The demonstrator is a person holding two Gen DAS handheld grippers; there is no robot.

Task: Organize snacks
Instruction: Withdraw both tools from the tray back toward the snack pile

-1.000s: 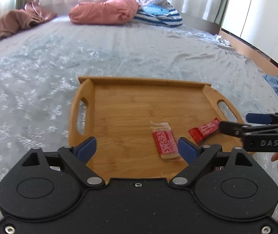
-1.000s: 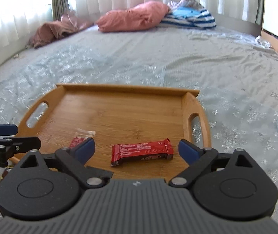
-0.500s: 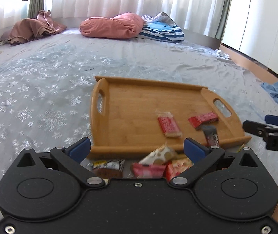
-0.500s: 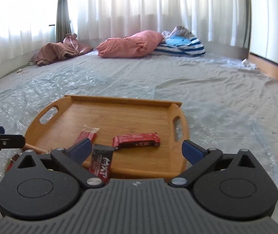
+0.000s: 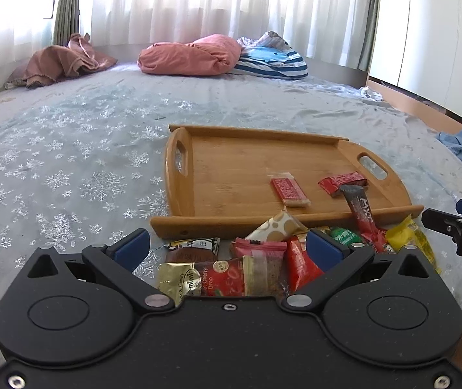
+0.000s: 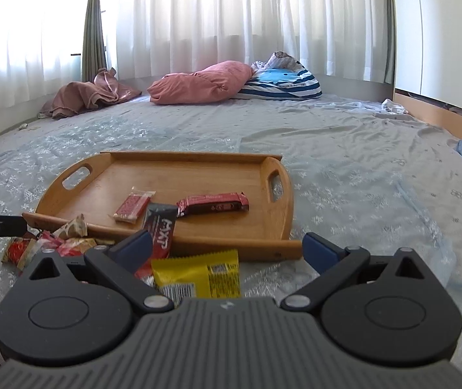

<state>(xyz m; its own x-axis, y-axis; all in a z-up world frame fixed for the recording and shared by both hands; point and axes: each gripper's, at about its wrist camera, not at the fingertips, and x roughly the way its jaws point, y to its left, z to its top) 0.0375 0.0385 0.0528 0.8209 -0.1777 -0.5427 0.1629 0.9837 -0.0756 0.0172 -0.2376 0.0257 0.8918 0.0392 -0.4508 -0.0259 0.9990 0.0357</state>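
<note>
While both claws hang with fingers spread wide and nothing between them, the wooden tray [image 5: 179, 194] lies on the snowflake bedsheet [image 5: 68, 162]. On the tray rest a small red wafer packet [image 5: 288, 188] near its middle and a red bar [image 6: 213, 203] toward its right handle. A dark bar [image 6: 161, 228] leans over the tray's near rim, half on the wood. Just outside that rim sits a heap of snacks [image 5: 257, 259], under the left gripper [image 5: 227, 246]; a yellow packet [image 6: 198, 275] lies beside the rim below the right gripper [image 6: 227, 246].
</note>
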